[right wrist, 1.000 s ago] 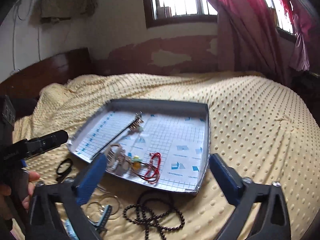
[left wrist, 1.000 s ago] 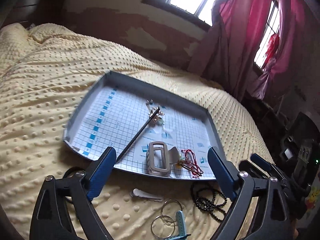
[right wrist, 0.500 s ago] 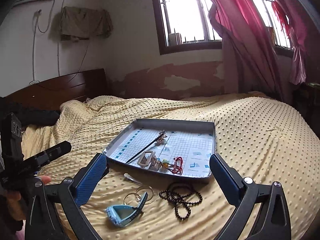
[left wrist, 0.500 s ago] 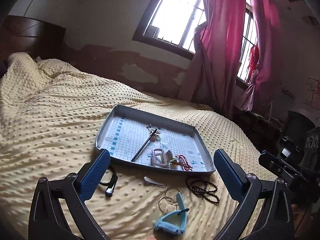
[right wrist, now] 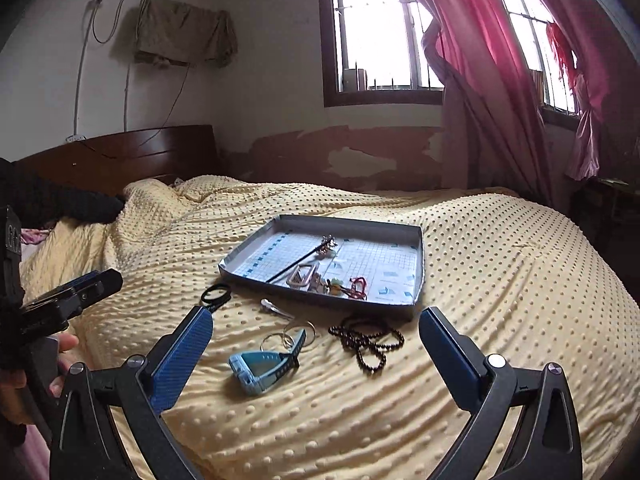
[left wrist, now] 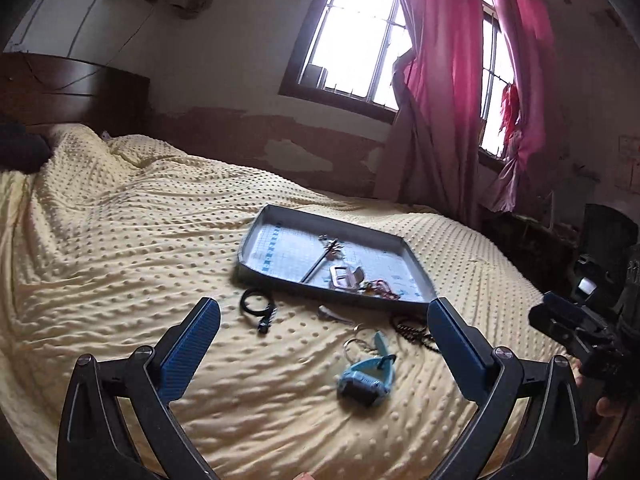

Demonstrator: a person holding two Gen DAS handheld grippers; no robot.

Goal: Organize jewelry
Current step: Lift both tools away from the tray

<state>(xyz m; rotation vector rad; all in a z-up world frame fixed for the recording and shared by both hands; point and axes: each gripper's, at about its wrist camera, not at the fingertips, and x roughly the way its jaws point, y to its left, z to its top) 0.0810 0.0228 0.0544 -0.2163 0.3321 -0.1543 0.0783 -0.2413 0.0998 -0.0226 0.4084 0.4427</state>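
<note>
Sitting on the yellow bedspread (right wrist: pixel 500 264), the grey tray (right wrist: pixel 416 300) is already holding part of the jewelry: a long black hairpin (right wrist: pixel 298 260) lying diagonally, a pale hair claw (right wrist: pixel 302 274) beside its lower end, and a tangle of red cord (right wrist: pixel 358 288) with small charms near the front wall. That much is looking done.

Lying outside the tray, on the bedspread in front of it, several pieces are waiting: a black band (right wrist: pixel 216 294) off the tray's left corner, a small silver clip (right wrist: pixel 274 307) just in front of the wall, thin rings (right wrist: pixel 290 334) touching a blue watch (right wrist: pixel 262 364), and dark beads (right wrist: pixel 368 340) heaped to the right of the watch. By my judgement, roughly half the sorting is remaining.

Both tools are hovering well back from everything. The left gripper (left wrist: pixel 320 344) is showing its jaws spread wide with nothing between them, and the right gripper (right wrist: pixel 316 344) is likewise gaping wide and carrying nothing. Neither is touching any item, so the next pick is not yet beginning; the watch and rings are lying nearest the two grippers.
</note>
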